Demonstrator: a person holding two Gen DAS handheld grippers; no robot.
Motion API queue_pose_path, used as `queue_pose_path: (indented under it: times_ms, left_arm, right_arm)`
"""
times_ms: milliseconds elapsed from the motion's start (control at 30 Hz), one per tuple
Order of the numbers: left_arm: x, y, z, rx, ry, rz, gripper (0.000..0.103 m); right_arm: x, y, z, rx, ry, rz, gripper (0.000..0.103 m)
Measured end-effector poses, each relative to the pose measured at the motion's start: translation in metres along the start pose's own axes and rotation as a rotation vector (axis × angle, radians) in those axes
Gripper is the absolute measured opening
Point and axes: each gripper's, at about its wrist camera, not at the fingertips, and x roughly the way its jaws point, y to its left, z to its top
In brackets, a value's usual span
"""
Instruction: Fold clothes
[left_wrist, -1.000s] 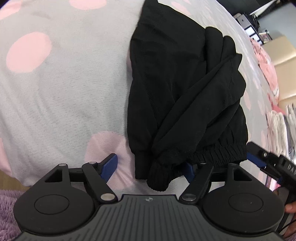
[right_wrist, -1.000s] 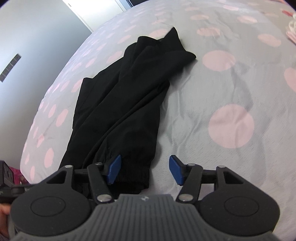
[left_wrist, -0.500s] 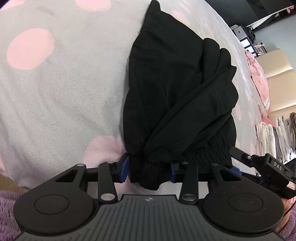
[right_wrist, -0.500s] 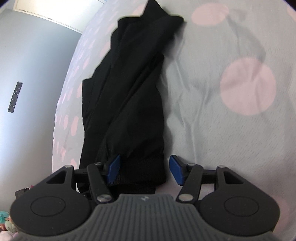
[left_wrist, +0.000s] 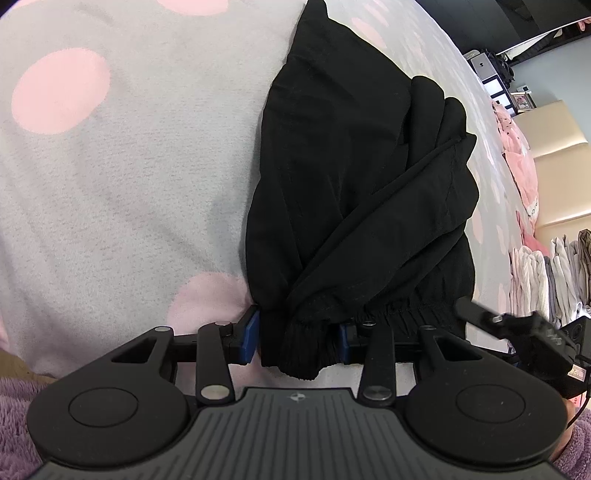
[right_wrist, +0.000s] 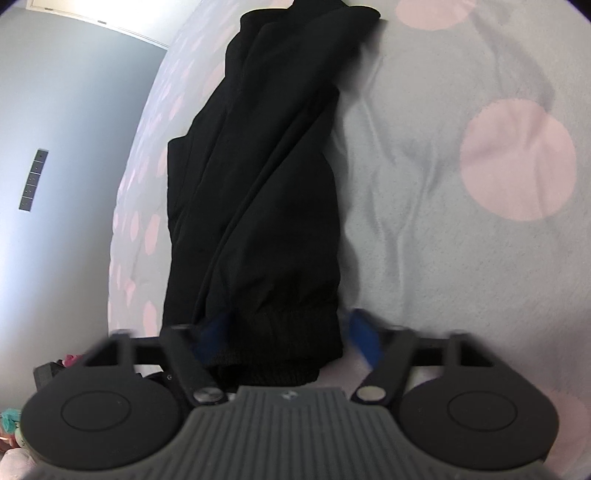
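garments: one black garment (left_wrist: 354, 206) is lying ahead of both tongs | tongs: two are showing, left gripper (left_wrist: 298, 338) and right gripper (right_wrist: 286, 341) | bedspread: one dotted bedspread (left_wrist: 129, 166) is spreading beneath them | stacks: one clothes stack (left_wrist: 546, 273) is sitting right of the left tongs

Black trousers (right_wrist: 266, 177) lengthwise on a grey, pink-dotted bedspread (right_wrist: 461, 240).
The right gripper (right_wrist: 291, 332) straddles the ribbed cuff (right_wrist: 280, 332), its blurred blue pads (right_wrist: 364, 338) apparently a little clear of the cloth at either side.
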Motion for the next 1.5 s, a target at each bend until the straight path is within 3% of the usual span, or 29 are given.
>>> queue_pose_path:
  times_ms: [67,167,300,667,900,1033,1100,1233,1500]
  left_arm:
    - [0.000,0.000,0.000,-0.002,0.000,-0.003,0.036]
    - [0.001,-0.002,0.000,-0.006,-0.001,-0.010,0.040]
    - [0.001,-0.004,-0.001,0.000,0.003,-0.011,0.044]
    - [0.004,-0.008,-0.002,0.004,0.007,0.005,0.042]
    - [0.001,-0.017,-0.003,0.066,-0.017,0.028,0.029]
    - [-0.004,-0.020,-0.002,0.079,-0.024,0.017,0.024]
    - [-0.008,-0.025,-0.002,0.086,-0.022,-0.020,0.018]
    - [-0.021,-0.036,-0.003,0.076,-0.009,-0.110,0.017]
    - [-0.068,-0.082,0.011,0.077,-0.034,-0.353,0.017]
  right_arm:
    - [0.002,-0.001,-0.001,-0.016,0.010,-0.023,0.046]
    - [0.004,0.001,-0.003,-0.066,0.017,-0.062,0.035]
    - [0.005,0.006,-0.004,-0.096,0.017,-0.086,0.034]
    - [0.005,0.012,-0.004,-0.102,0.017,-0.089,0.035]
    - [0.005,0.024,-0.001,-0.166,0.020,-0.123,0.034]
    - [-0.010,0.017,0.001,-0.162,0.006,-0.101,0.028]
    - [-0.019,0.014,0.003,-0.145,-0.008,-0.083,0.025]
    - [-0.045,0.008,0.006,-0.067,-0.022,-0.064,0.024]
    - [-0.145,0.016,0.020,0.006,-0.176,0.122,0.022]
